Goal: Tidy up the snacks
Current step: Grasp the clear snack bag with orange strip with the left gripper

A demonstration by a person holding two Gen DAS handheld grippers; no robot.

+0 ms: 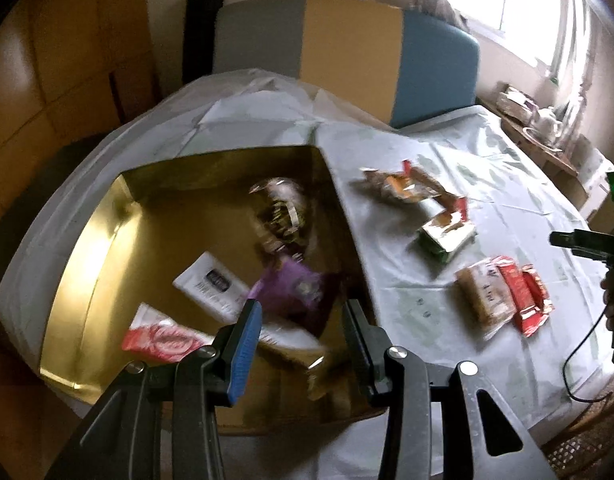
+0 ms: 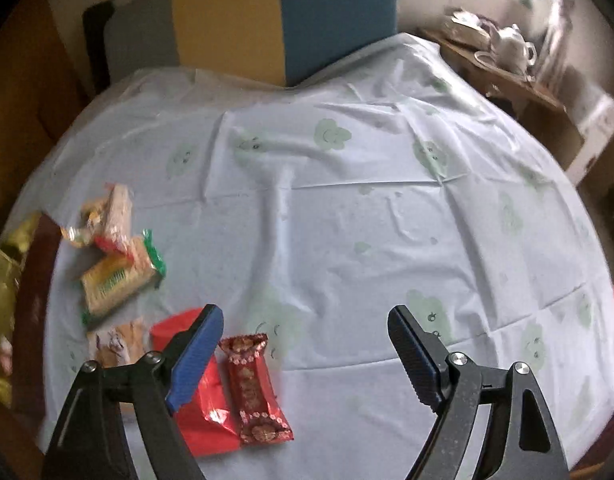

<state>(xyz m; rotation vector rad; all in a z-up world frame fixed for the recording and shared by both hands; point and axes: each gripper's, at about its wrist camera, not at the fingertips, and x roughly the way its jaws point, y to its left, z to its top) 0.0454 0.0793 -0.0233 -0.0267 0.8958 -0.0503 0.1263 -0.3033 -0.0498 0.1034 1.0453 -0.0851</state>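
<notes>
The left claw [image 1: 303, 320] hung over a gold box [image 1: 87, 280], its jaws partly open with nothing between them. Only the left wrist view showed the inside of this box: a white packet [image 1: 211, 286] and a purple packet [image 1: 295, 286] lay just ahead of the claw, a red packet [image 1: 163, 340] lay to its left, and a blurred shiny bag [image 1: 281, 212] was further ahead. To the right of this claw, snacks lay on the table [image 1: 447, 152] outside the box, and the right claw showed only as a dark part at the picture's edge.

The right wrist view showed the right claw [image 2: 305, 322] wide open and empty above the table. A dark red candy packet [image 2: 253, 392] lay just below it between the jaws, touching a bright red packet [image 2: 205, 412] under its left finger. A green-ended cracker packet [image 2: 115, 280] and an orange packet [image 2: 107, 216] lay further left. Here only the box's edge appeared.
</notes>
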